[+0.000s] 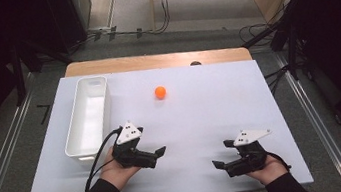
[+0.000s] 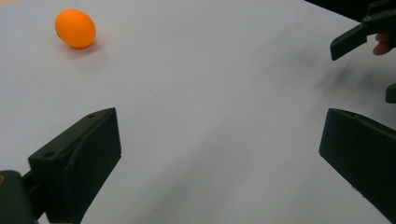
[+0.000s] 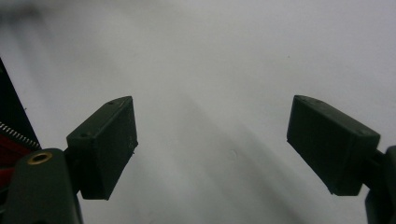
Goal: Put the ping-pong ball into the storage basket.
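High view shows the white bin (image 1: 86, 116) holding nothing, orange ball (image 1: 160, 92) apart on the desk (image 1: 210, 105); left claw (image 1: 160, 153) and right claw (image 1: 221, 154) both released.

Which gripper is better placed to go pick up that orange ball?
Left, probably. The left gripper sits nearer the orange ball, jaws open, and its own view has the ball ahead. The right gripper is farther off and points away.

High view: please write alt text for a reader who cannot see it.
An orange ball lies alone mid-table, beyond two hand-held grippers, left and right, both open and empty near the front edge. A white bin sits along the table's left side.
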{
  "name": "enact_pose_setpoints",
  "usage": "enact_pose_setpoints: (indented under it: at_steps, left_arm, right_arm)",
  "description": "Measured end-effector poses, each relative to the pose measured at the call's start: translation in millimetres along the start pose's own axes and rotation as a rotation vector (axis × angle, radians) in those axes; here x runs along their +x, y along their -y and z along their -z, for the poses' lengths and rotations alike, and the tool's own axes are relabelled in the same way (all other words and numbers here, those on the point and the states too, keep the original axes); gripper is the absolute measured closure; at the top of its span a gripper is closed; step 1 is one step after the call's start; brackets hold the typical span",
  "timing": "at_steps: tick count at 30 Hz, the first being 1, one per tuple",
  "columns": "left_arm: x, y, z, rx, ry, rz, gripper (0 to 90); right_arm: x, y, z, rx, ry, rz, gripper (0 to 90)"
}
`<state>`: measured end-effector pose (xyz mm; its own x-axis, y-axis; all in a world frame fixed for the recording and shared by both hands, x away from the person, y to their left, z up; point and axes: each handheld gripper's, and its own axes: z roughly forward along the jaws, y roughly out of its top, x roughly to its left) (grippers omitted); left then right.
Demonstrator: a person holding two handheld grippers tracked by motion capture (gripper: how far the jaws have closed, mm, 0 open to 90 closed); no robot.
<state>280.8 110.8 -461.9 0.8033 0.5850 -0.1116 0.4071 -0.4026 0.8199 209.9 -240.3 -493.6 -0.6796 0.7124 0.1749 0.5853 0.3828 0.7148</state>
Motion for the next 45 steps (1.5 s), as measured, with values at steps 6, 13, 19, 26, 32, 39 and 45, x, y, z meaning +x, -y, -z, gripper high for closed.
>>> enact_pose_setpoints:
  at_steps: [6, 13, 19, 26, 32, 39, 45]
  left_arm:
    - [3.4, -3.8, -2.8, -0.006, -0.028, 0.007, 0.0]
    - [6.5, -8.0, -8.3, -0.011, -0.035, 0.018, 0.0]
    - [8.5, -10.4, -12.1, -0.012, -0.040, 0.022, 0.0]
    - [9.3, -14.2, -15.3, -0.019, -0.054, 0.017, 0.0]
    - [11.0, -18.0, -20.4, -0.019, -0.053, 0.019, 0.0]
    - [14.3, -20.7, -25.5, -0.019, -0.063, 0.027, 0.0]
    - [16.7, -22.4, -28.6, -0.018, -0.082, 0.028, 0.0]
  right_arm:
    - [0.0, -0.1, 0.2, 0.000, 0.000, 0.000, 14.8]
    - [0.1, -0.1, 0.1, 0.000, -0.001, -0.001, 14.8]
    - [0.2, 0.0, 0.3, 0.000, 0.000, -0.001, 14.8]
    - [0.1, 0.0, 0.3, -0.001, -0.002, 0.000, 14.8]
    - [0.1, 0.0, 0.8, 0.001, 0.000, 0.000, 14.8]
    - [0.2, 0.0, 0.9, 0.002, -0.002, -0.001, 14.8]
    - [0.3, 0.0, 0.9, 0.001, -0.003, 0.001, 14.8]
